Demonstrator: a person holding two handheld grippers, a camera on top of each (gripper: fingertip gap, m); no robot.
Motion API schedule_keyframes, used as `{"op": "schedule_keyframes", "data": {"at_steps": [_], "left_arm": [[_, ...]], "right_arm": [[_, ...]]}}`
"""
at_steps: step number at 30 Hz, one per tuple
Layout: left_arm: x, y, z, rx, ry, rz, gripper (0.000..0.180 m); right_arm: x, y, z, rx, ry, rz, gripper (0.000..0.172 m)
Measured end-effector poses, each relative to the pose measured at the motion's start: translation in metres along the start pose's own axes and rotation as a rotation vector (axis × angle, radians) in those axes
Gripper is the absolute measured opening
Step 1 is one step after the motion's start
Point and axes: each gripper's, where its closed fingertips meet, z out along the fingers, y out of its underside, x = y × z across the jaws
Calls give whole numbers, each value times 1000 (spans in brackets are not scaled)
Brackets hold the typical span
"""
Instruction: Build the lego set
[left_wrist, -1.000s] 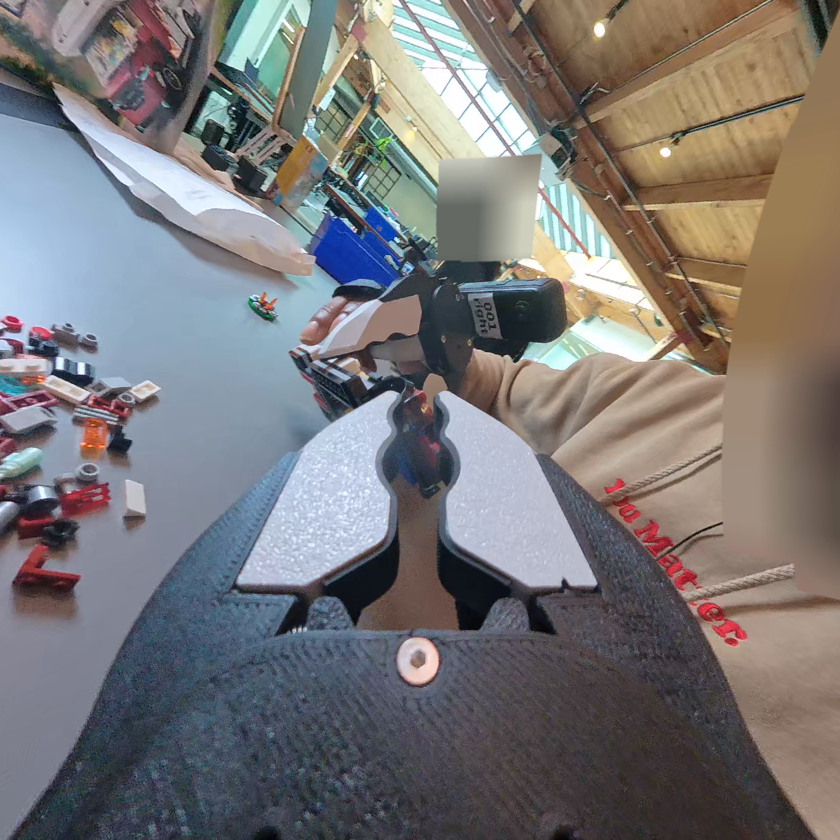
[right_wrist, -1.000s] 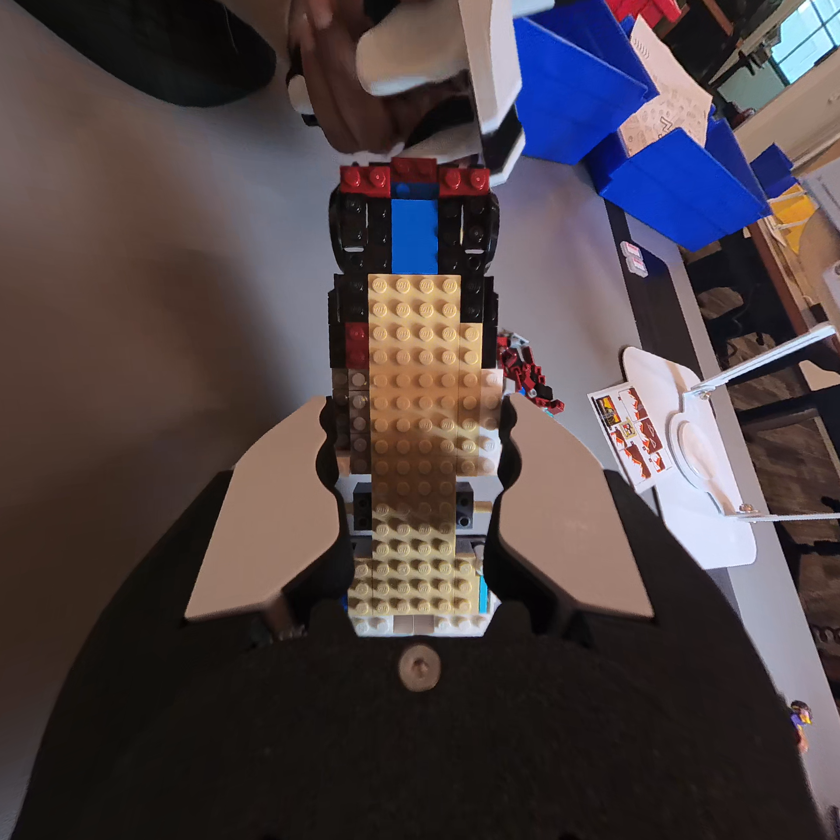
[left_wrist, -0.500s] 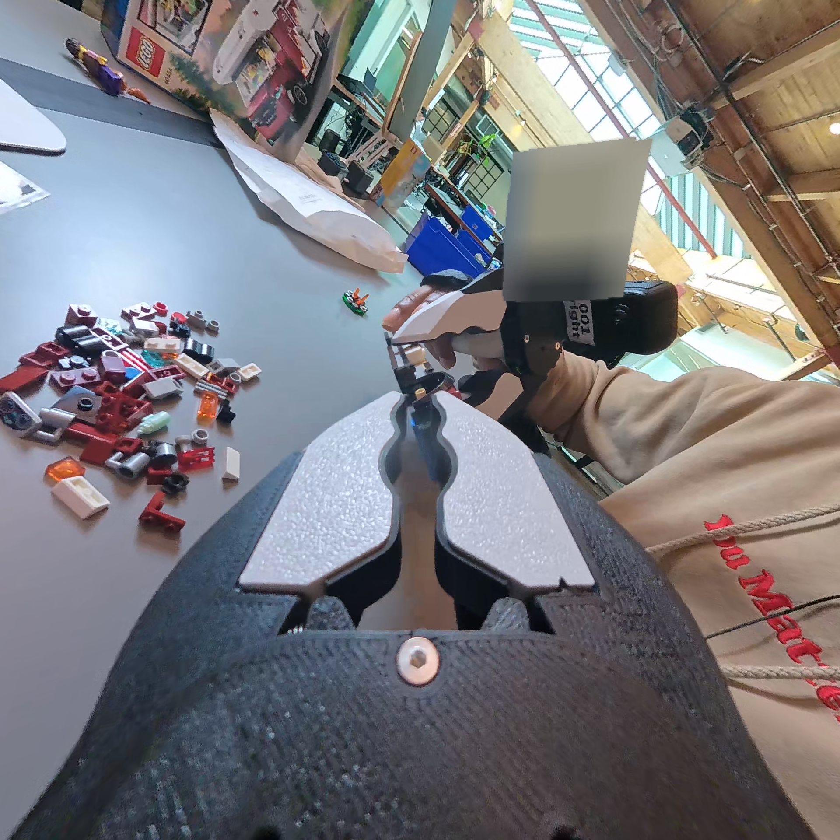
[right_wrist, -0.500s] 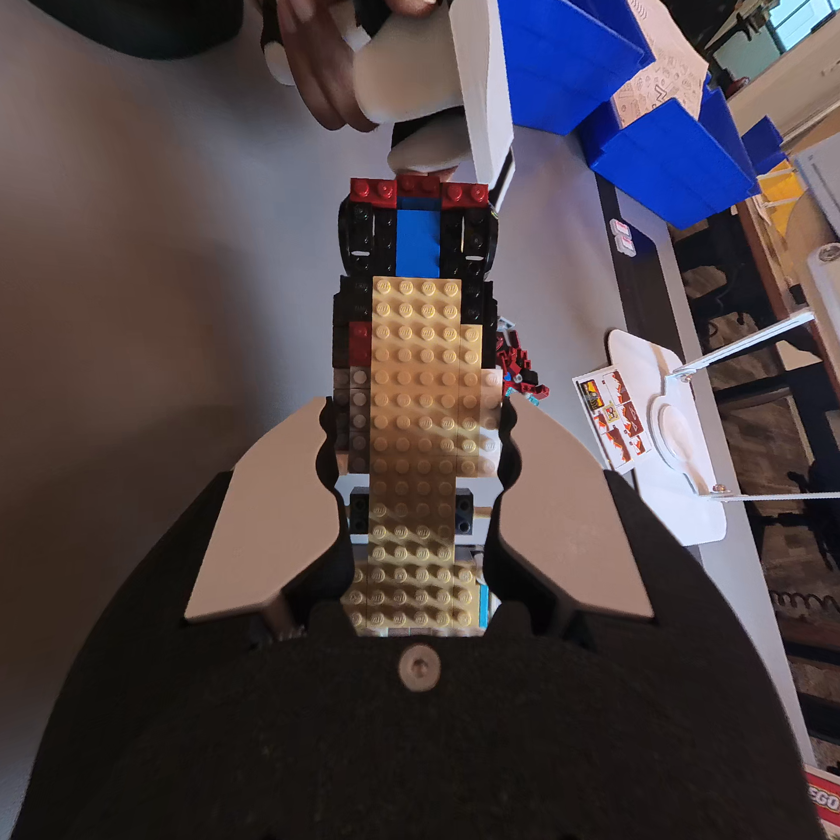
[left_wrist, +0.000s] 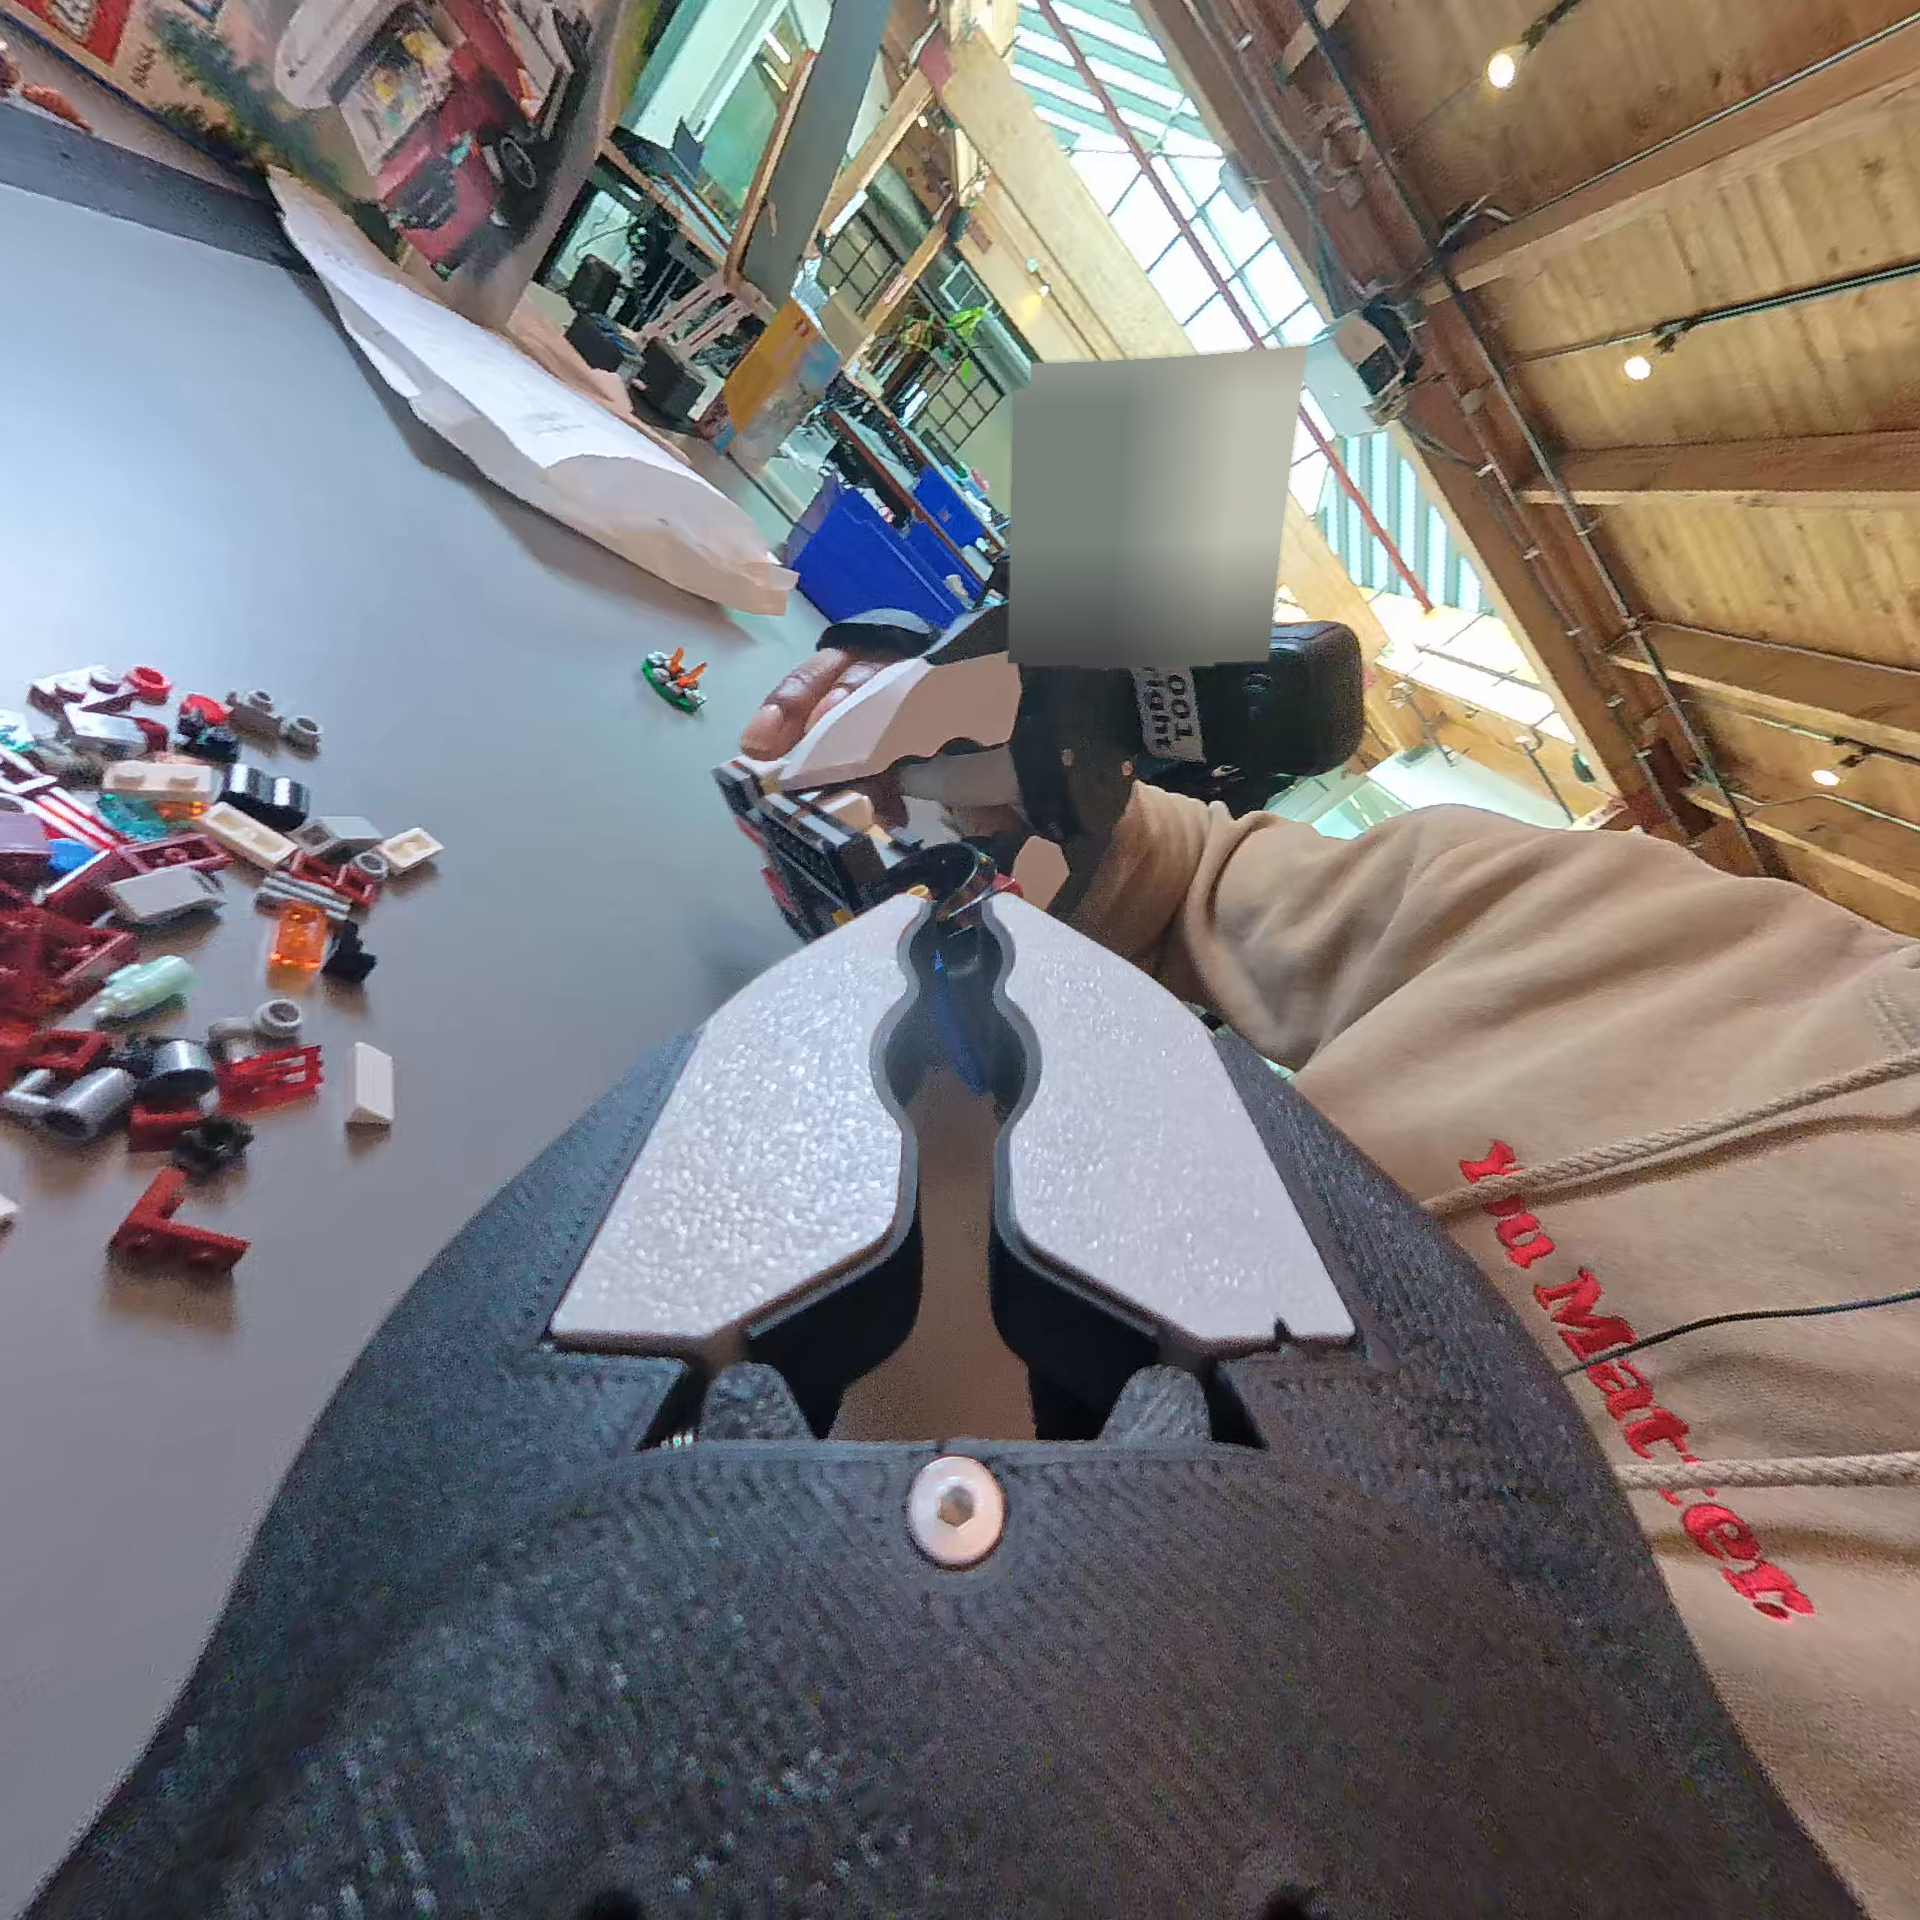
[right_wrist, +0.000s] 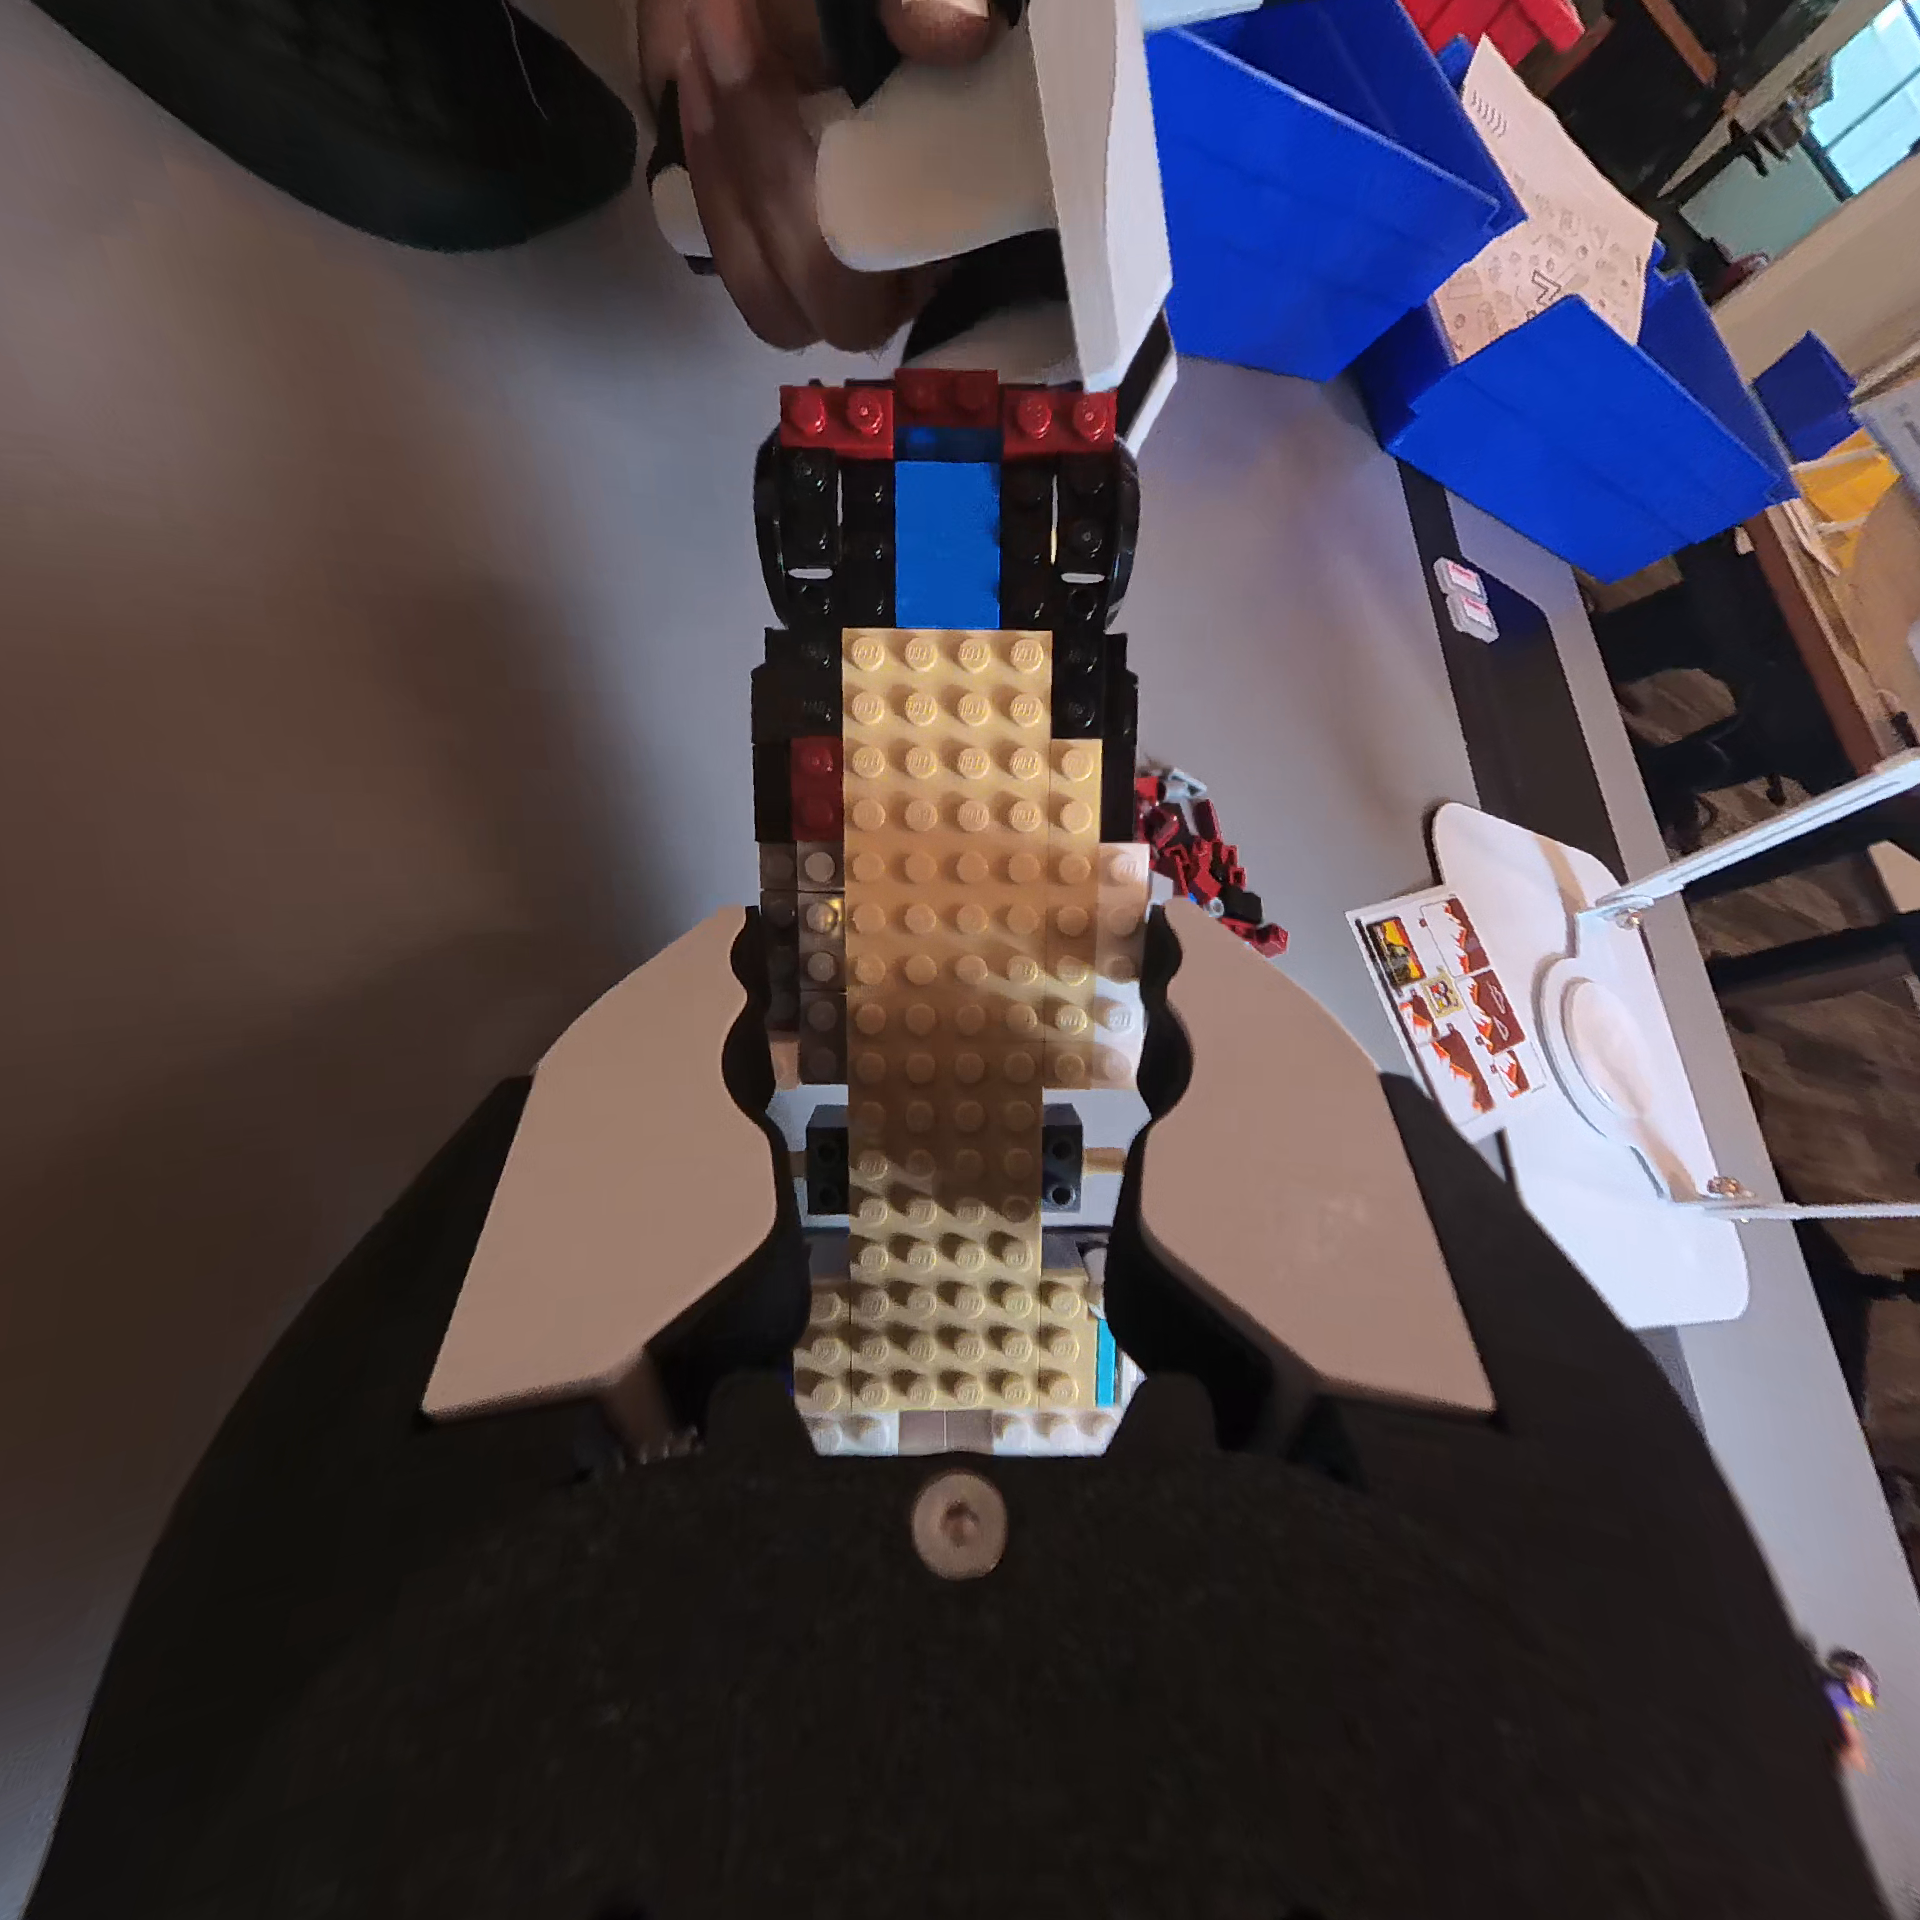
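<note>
Brick-built model (right_wrist: 951, 883), a long studded assembly in tan, black, blue and dark red, sits lengthwise between the fingers of the right claw (right_wrist: 956, 997), whose pads press against its two long sides, so it is held up off the grey table (left_wrist: 312, 540) with its red-and-blue end pointing away from the wrist. The left claw (left_wrist: 961, 935) is nearly closed on a small dark piece with a blue part (left_wrist: 961, 1023) (too small and too shadowed to name more exactly), and its tips sit right at that far end of the model. In the left wrist view the model (left_wrist: 805, 847) shows as a dark slab just past the fingertips, with the right claw (left_wrist: 894, 717) above it. As a judgement, the two hands look to be at the joining stage: one steadies the build while the other brings a small part up to it, which asks for close alignment and a firm counter-hold. The left hand reaches in from the far side, tilted so the table runs up the left of its view; a beige-sleeved arm (left_wrist: 1455, 956) carries the right claw level across. Loose bricks (left_wrist: 156, 935) lie well apart on the table, blue bins (right_wrist: 1455, 343) and a sticker sheet (right_wrist: 1449, 1008) off to the side.
</note>
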Motion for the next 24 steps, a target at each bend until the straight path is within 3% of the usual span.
{"op": "schedule_keyframes", "data": {"at_steps": [6,10,13,20,24], "left_arm": [[23,-5,0,34,133,-26,6],[24,-8,-1,61,131,-2,8],[18,-12,-2,79,76,30,17],[-6,-17,-5,100,-142,127,18],[-8,-13,0,96,-158,113,19]], "right_arm": [[0,-11,1,42,-20,-6,69],[2,-12,-1,35,5,-10,69],[6,-9,-4,16,32,-1,69],[15,7,-10,-88,108,14,69],[16,9,-6,-118,125,-1,69]]}}
